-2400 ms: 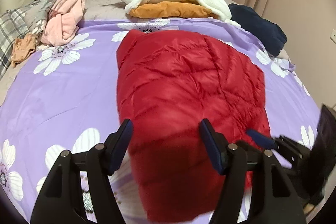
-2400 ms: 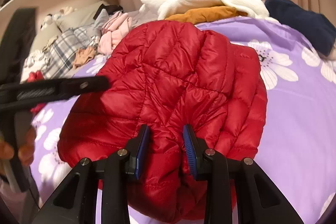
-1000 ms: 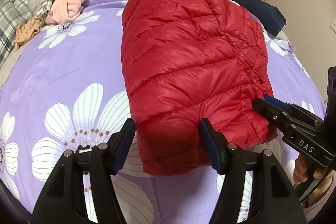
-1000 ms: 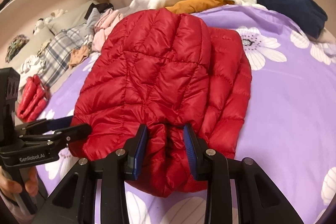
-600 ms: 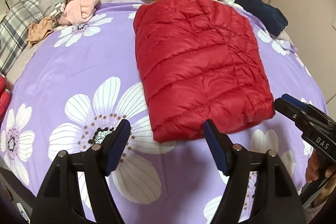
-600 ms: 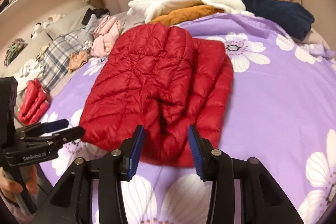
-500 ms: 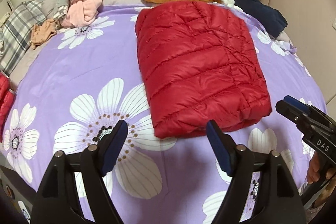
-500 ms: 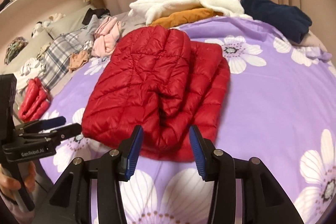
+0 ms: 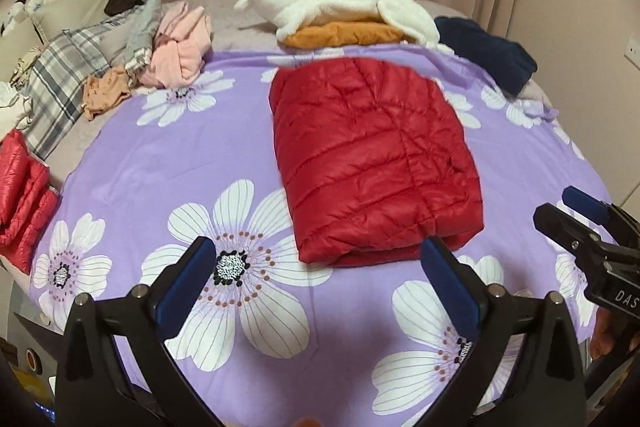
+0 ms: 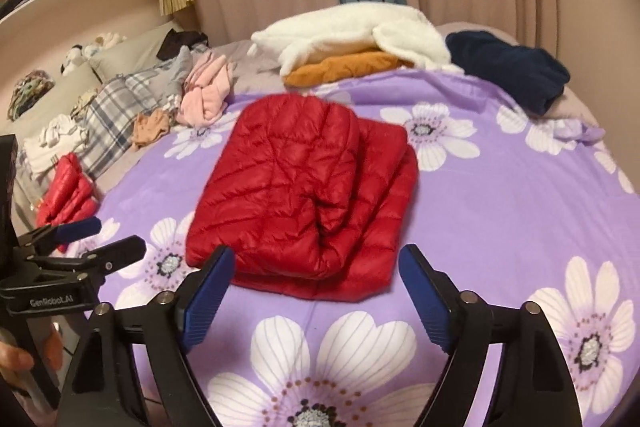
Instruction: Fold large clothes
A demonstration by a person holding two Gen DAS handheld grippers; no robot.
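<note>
The left hand-held gripper (image 9: 320, 279) hangs low over the near edge of the bed, its blue-padded fingers spread wide and holding nothing, pointing at the near end of the red down jacket (image 9: 372, 155). The right hand-held gripper (image 10: 316, 291) sits beside it, to the right, equally wide and empty, aimed at the same near end from a slightly different angle. Neither touches the fabric; both are clear of it, on the near side.

The jacket lies as a compact, roughly rectangular bundle in the middle of the purple flowered bedspread (image 9: 192, 155), its layers stacked with one lower layer showing along the right side in the right wrist view. To my eye the fold of this garment is finished and released, so the step in hand looks like the pause between garments.

The next move probably calls either for squaring up the offset layers or for lifting the bundle aside and fetching another piece. Candidates lie at the far end of the bed: a white fleece garment (image 9: 336, 1) over an orange garment (image 9: 344, 35), a navy garment (image 9: 484, 53) far right, and a pink garment (image 9: 180, 47) far left. Another red quilted piece (image 9: 22, 195) rests at the left edge.
</note>
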